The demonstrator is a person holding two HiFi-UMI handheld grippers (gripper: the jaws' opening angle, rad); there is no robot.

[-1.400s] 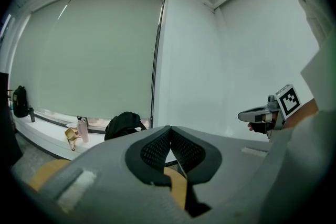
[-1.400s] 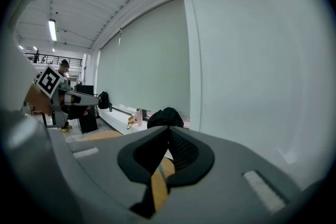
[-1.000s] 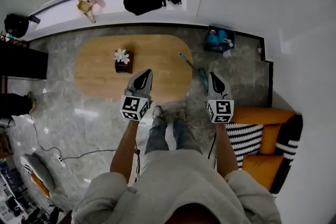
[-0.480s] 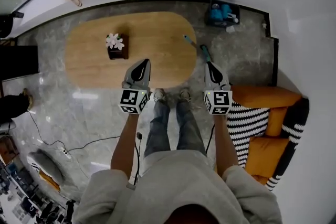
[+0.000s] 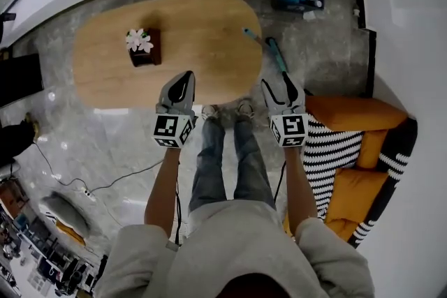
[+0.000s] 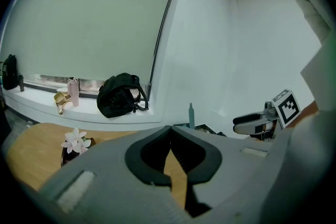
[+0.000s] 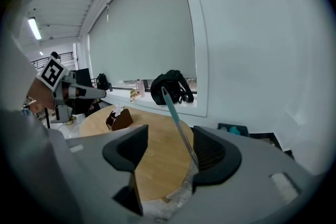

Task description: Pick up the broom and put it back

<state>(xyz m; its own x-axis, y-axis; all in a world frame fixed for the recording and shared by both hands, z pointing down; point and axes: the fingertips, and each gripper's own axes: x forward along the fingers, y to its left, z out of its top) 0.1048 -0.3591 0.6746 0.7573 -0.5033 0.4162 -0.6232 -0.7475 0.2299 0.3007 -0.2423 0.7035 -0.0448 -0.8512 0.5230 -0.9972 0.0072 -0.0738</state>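
Opening just now, right gripper (image 7: 170, 140) jaws around slim teal broom (image 7: 172, 107), maybe grazing one ribbed pad (image 7: 208, 152), left gripper (image 6: 169, 136) clenched

Table (image 5: 105, 73): broad bare top, one flower box (image 5: 143, 49) left of centre. Broom handle (image 5: 274, 54): slants at the table's right end. Sofa (image 5: 349, 114): near, on the right. Floor (image 5: 318, 59) between table and sofa: open.

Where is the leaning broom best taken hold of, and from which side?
Take the broom by its slim, tilted handle, from the near side, one jaw each side. The right tongs, whose jaws have just been opening, have it between them.
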